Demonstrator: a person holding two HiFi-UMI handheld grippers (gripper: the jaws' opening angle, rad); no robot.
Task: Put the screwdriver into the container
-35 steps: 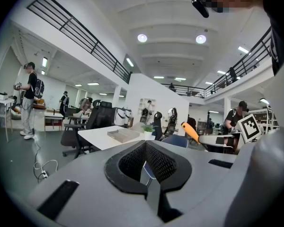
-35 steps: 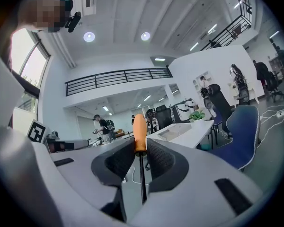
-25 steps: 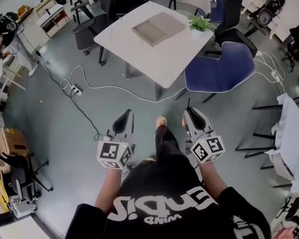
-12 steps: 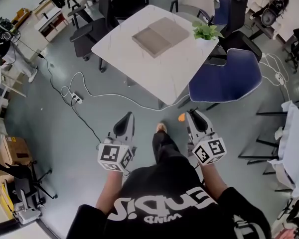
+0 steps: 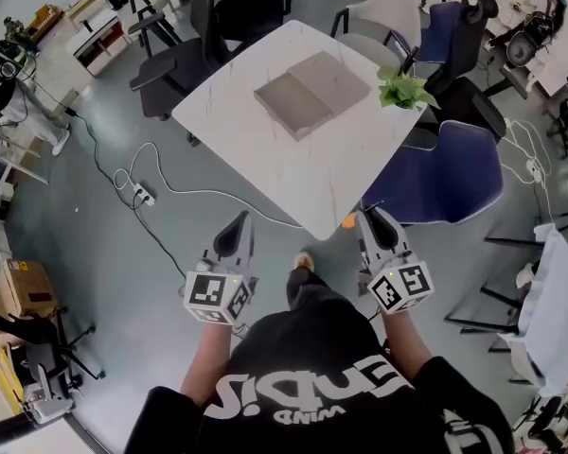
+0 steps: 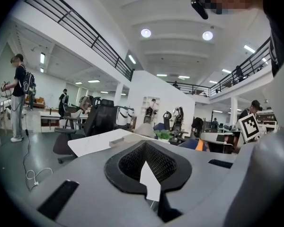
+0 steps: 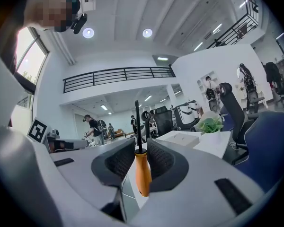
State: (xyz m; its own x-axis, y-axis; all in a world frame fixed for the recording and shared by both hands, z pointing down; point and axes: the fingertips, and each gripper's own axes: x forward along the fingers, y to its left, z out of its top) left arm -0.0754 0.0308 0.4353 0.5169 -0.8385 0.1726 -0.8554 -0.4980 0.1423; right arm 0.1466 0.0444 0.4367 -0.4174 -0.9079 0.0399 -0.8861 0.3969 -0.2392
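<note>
- A person (image 5: 312, 386) in a black top, seen from above, stands at the near corner of a white table (image 5: 265, 159) with a gripper in each hand.
- The right gripper (image 5: 374, 221) is clamped on a screwdriver (image 5: 348, 222). From above, only the orange handle end shows, just left of the jaws and level with the table corner.
- In the right gripper view, the right gripper (image 7: 136, 159) pinches the screwdriver (image 7: 142, 174) by its orange handle. The tool stands upright, its thin black shaft rising above the pads.
- The container (image 5: 312, 91), a shallow grey open box, lies near the middle of the table, well apart from the held screwdriver.
- In the right gripper view, the container (image 7: 183, 137) sits ahead and to the right, with a potted plant (image 7: 210, 125) beyond it.
- The left gripper (image 5: 237, 225) is over the floor, short of the table.
- In the left gripper view, the left gripper (image 6: 146, 163) has its jaws together, holding nothing.
- A blue chair (image 5: 450, 173) stands to the right of the table.
</note>
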